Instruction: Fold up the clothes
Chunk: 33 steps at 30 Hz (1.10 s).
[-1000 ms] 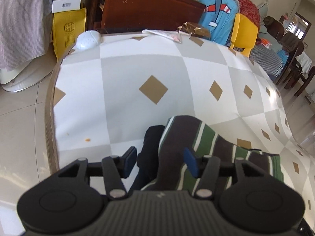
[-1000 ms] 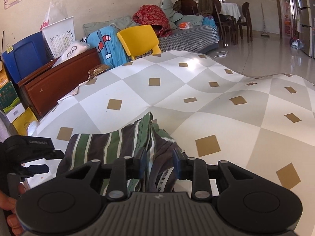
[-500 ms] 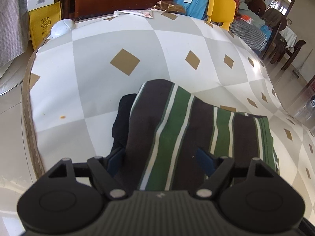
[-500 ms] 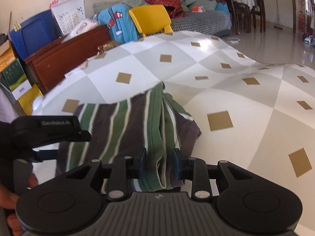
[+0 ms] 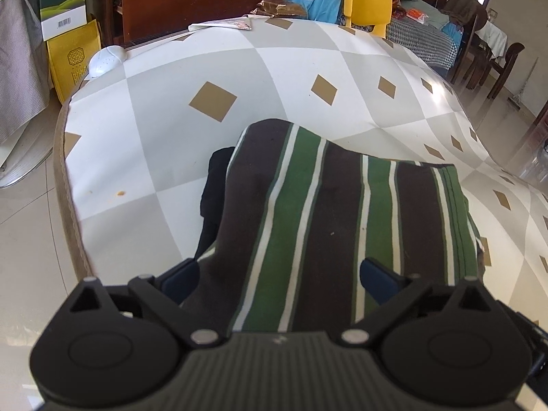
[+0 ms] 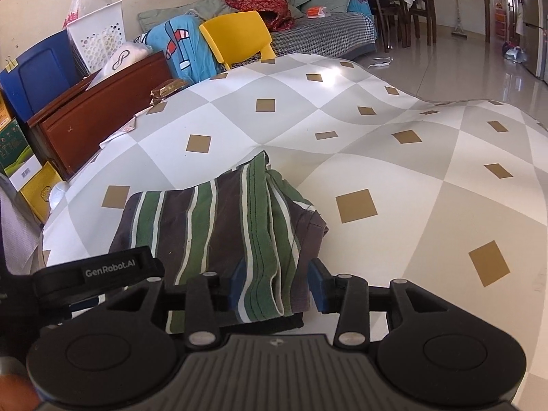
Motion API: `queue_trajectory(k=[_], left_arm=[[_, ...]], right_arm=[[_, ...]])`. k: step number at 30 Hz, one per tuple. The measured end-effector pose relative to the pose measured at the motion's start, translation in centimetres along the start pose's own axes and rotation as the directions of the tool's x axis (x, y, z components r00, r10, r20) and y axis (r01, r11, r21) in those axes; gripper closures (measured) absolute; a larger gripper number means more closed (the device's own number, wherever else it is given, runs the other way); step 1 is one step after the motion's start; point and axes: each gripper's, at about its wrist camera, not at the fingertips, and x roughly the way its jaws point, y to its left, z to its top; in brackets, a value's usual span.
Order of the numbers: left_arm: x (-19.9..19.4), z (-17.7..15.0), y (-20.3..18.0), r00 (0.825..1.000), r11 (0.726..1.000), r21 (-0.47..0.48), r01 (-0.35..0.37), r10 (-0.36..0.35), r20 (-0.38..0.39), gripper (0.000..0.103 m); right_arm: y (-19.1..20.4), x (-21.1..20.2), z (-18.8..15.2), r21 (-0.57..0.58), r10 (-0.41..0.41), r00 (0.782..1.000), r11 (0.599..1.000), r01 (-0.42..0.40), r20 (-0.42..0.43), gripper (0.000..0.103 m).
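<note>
Diamond-patterned tablecloth [image 5: 219,54], folded striped garment [image 5: 328,205] between both grippers' released jaws, ungripped.

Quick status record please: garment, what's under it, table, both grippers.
garment: striped shirt, folded, lying flat near the table's front edge
under it: dark cloth showing at its left side
surface: checked tablecloth
left gripper: open, fingers wide either side of the shirt
right gripper: open, fingers flanking the shirt's folded edge
far edge: white round object, papers

Garment [image 5: 328,212] on table [image 5: 164,130], near corner.
</note>
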Motion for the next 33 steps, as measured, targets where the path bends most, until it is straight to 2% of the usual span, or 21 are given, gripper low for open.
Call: queue_trajectory(k=[10,23,33], left_arm=[[-3.8,-3.1,-0.6,1.0,0.998,0.063,-0.005,0.005,0.003,0.0],[-6.4,-6.2,0.2,0.999,0.998,0.054,-0.032,0.033,-0.022,0.0],[-7.4,-8.1,0.5,0.998,0.997,0.058,-0.045,0.048,-0.05,0.0]], right_arm=[[-0.3,-3.8,-1.4,-0.005,-0.052,0.998,0.999,0.052,-0.037,0.061],[-0.3,-6.7,-2.8,-0.014,-0.079,0.996,0.997,0.078,-0.046,0.06],[0.4,-7.4,-4.0,-0.051,-0.093,0.991,0.995,0.089,-0.097,0.06]])
